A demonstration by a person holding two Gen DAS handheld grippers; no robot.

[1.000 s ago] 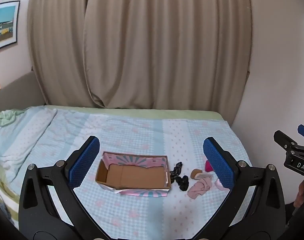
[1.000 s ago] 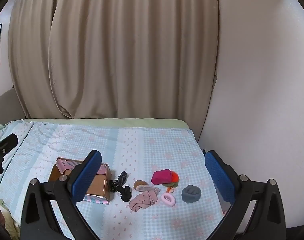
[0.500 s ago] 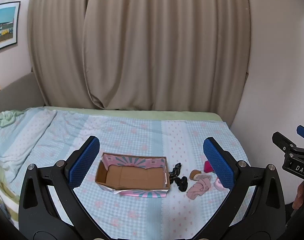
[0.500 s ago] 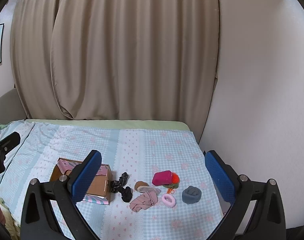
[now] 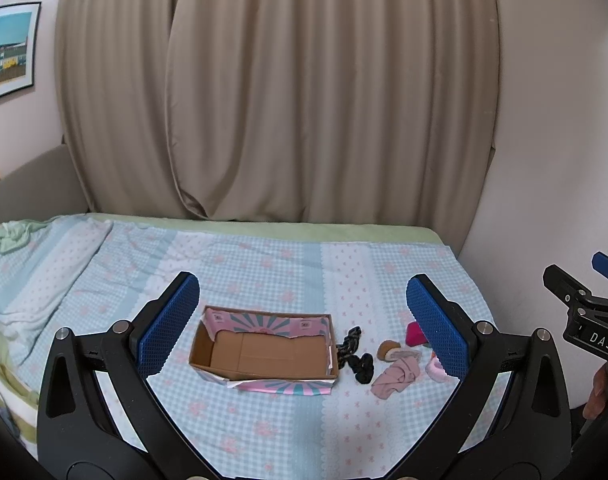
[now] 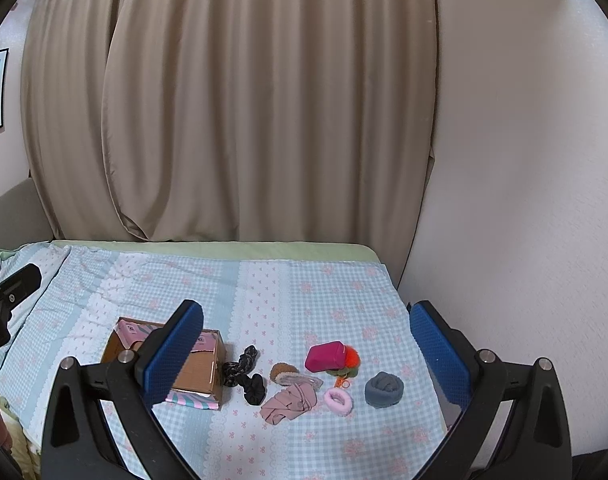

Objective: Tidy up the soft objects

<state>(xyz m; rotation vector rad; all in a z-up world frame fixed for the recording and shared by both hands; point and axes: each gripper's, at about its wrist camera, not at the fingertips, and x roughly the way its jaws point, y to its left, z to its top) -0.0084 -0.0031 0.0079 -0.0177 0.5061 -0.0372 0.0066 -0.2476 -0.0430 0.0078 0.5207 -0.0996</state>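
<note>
step: pre-grasp, nothing picked yet. both claws held up over the near edge of the bed [image 5: 264, 264], looking down at the layout.

left claw [image 5: 304, 320]: spread wide, empty. right claw [image 6: 308, 344]: spread wide, empty.

target container: open cardboard box [image 5: 264, 350] w/ pink/teal printed flaps, lying on the checked bed sheet; inside looks empty from left wrist view. it sits framed betw. the left claw's pads, well ahead of them, not touching.

soft items, all on the sheet to the right of the box, loosely clustered:
- black scrunchies [image 6: 244, 372], just beside box's right wall, maybe touching it
- brown fuzzy piece [image 6: 283, 370]
- dusty-pink cloth, crumpled [image 6: 290, 398]
- magenta pouch [image 6: 326, 356] w/ orange pompom [image 6: 351, 357] touching its right end
- pink hair tie [image 6: 338, 401]
- grey-blue rolled cloth [image 6: 384, 388], furthest right

rel. to right claw: whole cluster lies betw. its pads in view, ahead and below; no contact. grey roll nearest the right pad.

judgement: task at its start, 0 items in box. next move prob. right claw down onto one item (black scrunchies nearest box = shortest carry), close on the bulk so the fabric doesn't slip, lift, cross over box wall, release. left claw could steady the box; light cardboard on a soft sheet may shift.
</note>
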